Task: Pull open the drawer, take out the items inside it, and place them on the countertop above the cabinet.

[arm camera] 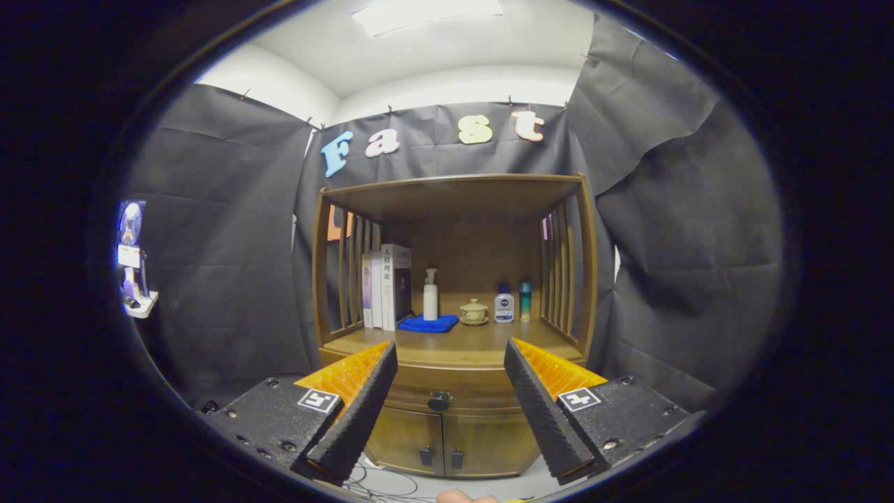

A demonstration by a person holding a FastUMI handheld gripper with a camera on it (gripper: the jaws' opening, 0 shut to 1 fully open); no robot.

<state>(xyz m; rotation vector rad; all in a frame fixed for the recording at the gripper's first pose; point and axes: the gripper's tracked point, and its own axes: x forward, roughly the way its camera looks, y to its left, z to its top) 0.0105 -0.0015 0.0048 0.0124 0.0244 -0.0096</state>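
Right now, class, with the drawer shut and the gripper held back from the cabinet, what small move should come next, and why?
Probably ease the gripper forward and slightly down toward the drawer knob. Its fingers are spread wide and hold nothing, the knob sits between and beyond them, and the drawer looks closed.

The handheld gripper [450,349]: two wedge-shaped fingers [356,412] with finely ribbed inner pads, mounted on black, speckled carriage blocks [269,419] studded with round screws. Each block carries a small square black-and-white marker [318,400] near the finger's base. The fingers are spread wide, gripping nothing.
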